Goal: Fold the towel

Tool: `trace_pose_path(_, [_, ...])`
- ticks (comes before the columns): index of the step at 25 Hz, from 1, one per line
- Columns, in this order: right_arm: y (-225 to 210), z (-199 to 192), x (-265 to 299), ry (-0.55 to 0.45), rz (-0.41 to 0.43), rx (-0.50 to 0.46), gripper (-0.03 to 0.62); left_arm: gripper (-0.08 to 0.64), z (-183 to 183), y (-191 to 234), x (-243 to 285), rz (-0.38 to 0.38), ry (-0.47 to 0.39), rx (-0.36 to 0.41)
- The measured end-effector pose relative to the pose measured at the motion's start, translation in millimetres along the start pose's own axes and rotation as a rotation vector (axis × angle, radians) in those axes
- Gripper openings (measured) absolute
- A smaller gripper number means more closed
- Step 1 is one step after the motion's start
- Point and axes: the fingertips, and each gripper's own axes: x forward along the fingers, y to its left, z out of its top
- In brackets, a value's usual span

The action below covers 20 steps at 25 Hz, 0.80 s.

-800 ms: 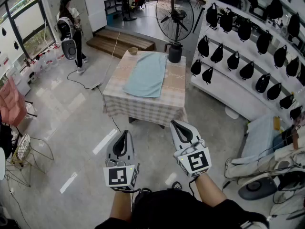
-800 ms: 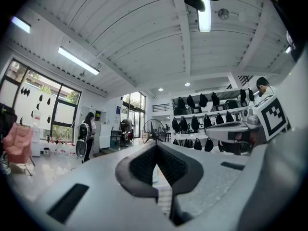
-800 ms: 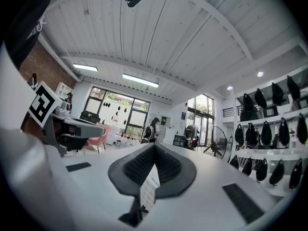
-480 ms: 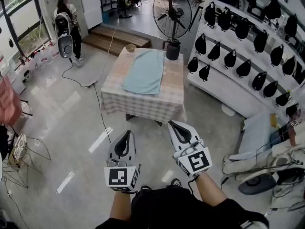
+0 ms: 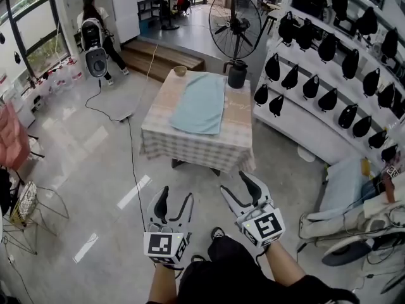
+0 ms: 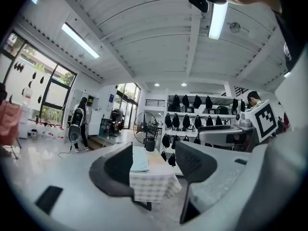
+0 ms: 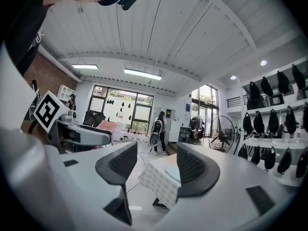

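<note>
The towel lies flat on the table, beside a fan and a bowl. The left gripper and right gripper, jaws apart and empty, are held level, well short of the table.

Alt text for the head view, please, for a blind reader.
Left gripper and right gripper, jaws open and empty, point toward a checked table where a light blue towel lies flat. A standing fan is behind it, shelves of dark bags to the right.
</note>
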Motion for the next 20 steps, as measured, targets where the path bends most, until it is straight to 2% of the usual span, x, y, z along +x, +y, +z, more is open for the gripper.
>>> trace_pose_path(5, [-8.0, -7.4, 22.9, 0.018, -0.012, 0.013, 0.234, 0.258, -4.3, 15.5, 13.1, -0.017, 0.015, -0.024])
trace_pose_path(10, [-19.0, -12.7, 71.4, 0.002, -0.011, 0.026, 0.233, 0.258, -3.7, 51.7, 42.0, -0.012, 0.02, -0.015])
trace_pose_path(15, [-74.4, -6.9, 138.5, -0.034, -0.003, 0.027, 0.233, 0.257, 19.2, 86.6, 119.6, 0.009, -0.013, 0.015])
trace_pose_path(20, [-128.8, 0.4, 192.2, -0.047, -0.005, 0.028, 0.233, 0.257, 35.1, 107.6, 198.4, -0.002, -0.015, 0.001])
